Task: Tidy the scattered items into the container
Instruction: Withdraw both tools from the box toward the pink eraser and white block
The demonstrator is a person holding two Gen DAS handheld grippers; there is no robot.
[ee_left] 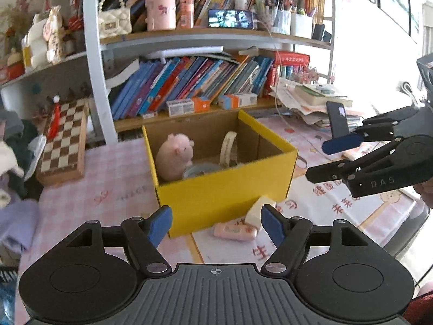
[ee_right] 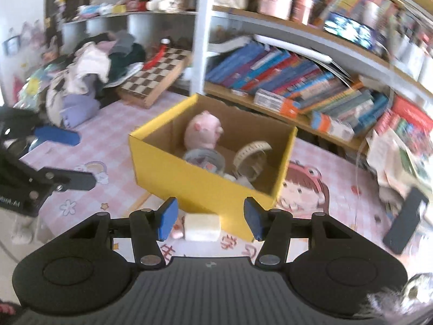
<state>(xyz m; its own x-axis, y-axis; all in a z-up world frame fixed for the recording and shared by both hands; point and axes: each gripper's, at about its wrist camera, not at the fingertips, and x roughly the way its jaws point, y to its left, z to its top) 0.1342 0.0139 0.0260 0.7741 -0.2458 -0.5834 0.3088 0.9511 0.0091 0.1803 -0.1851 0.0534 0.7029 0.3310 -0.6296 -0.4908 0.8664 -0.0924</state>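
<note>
A yellow cardboard box (ee_left: 222, 189) is sitting open on the tabletop (ee_left: 108, 178), which is wearing a pink checked cloth. Inside it, a pink plush pig (ee_left: 174, 155) is leaning at about 9 o'clock, a cream ring-shaped item (ee_left: 228, 146) is standing on edge at about 3 o'clock, and a greyish round item (ee_left: 200, 170) is lying against the near wall.

Two things are lying outside the box by its near corner: a pale rectangular block (ee_left: 257, 211) touching the box wall, and a pink tube (ee_left: 235, 231) just beside it toward 6 o'clock.

The left gripper (ee_left: 216, 223) is hovering near that corner with its blue pads (ee_left: 159, 224) parted and nothing between them. In the right wrist view, the right gripper (ee_right: 211, 218) is likewise standing partly open and gripping nothing, the block (ee_right: 201, 226) showing in the gap between its fingers but apart from both pads (ee_right: 167, 218).

A chessboard (ee_left: 63, 140) is propped at 9 o'clock of the box, a black phone (ee_left: 337, 119) is standing at 3 o'clock, and a bookshelf (ee_left: 189, 86) is filling the 12 o'clock side.
</note>
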